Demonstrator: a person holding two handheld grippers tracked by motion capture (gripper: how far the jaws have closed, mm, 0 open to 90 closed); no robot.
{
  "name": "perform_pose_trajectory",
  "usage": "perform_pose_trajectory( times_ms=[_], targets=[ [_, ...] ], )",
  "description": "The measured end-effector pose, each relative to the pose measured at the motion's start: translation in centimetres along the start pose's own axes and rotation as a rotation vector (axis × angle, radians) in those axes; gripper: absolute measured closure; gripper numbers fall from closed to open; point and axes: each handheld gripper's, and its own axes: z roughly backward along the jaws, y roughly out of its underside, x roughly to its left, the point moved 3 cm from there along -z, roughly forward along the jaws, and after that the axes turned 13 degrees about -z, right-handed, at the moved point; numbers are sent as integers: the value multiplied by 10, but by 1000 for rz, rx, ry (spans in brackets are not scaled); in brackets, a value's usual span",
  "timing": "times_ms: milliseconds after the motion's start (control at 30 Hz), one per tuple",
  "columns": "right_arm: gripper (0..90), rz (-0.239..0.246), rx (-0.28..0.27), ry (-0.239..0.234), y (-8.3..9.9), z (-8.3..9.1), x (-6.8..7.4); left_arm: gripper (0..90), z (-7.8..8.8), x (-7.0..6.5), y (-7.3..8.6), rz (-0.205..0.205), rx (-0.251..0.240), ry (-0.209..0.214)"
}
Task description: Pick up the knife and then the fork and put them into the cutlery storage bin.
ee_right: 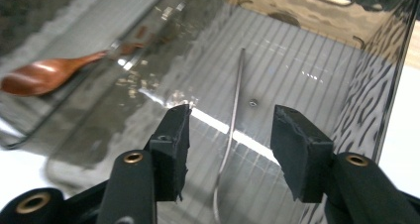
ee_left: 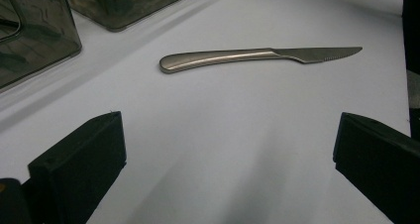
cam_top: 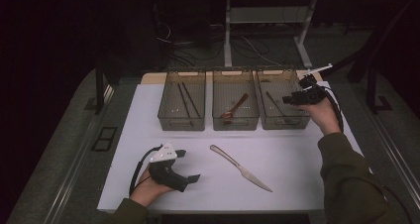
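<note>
Silver knife (cam_top: 240,168), brown wooden spoon (ee_right: 42,76), smoky translucent bins (cam_top: 182,120).

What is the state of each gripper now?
Left gripper: open, empty, near the knife.
Right gripper: open, holding nothing, above a thin utensil in the right bin.

tongs: black, blocky jaws, brass rivets | left tongs (cam_top: 187,166): grey plate, black cable | sleeves: olive
</note>
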Motion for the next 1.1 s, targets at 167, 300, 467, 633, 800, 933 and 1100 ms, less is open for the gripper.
perform_pose_trajectory(
  times_ms=[167, 300, 467, 633, 800, 933, 1100],
  targets=[
    [430, 20, -39, -27, 2, 19, 11, 0, 0, 0, 0, -1, 1, 1],
    [405, 48, -60, -56, 8, 31, 23, 0, 0, 0, 0, -1, 0, 2],
    [384, 83, -72, -72, 19, 42, 38, 0, 0, 0, 0, 0, -1, 0],
    [382, 126, -64, -95, 33, 48, 53, 0, 1, 0, 0, -2, -2, 0],
    [382, 151, -54, -127, 50, 52, 69, 0, 0, -1, 0, 0, -1, 2],
    [382, 168, -31, -151, 62, 52, 81, 0, 0, -1, 0, -1, 0, 4],
    [379, 198, -7, -158, 72, 49, 98, 0, 0, -2, -1, -4, -4, 6]
  ],
)
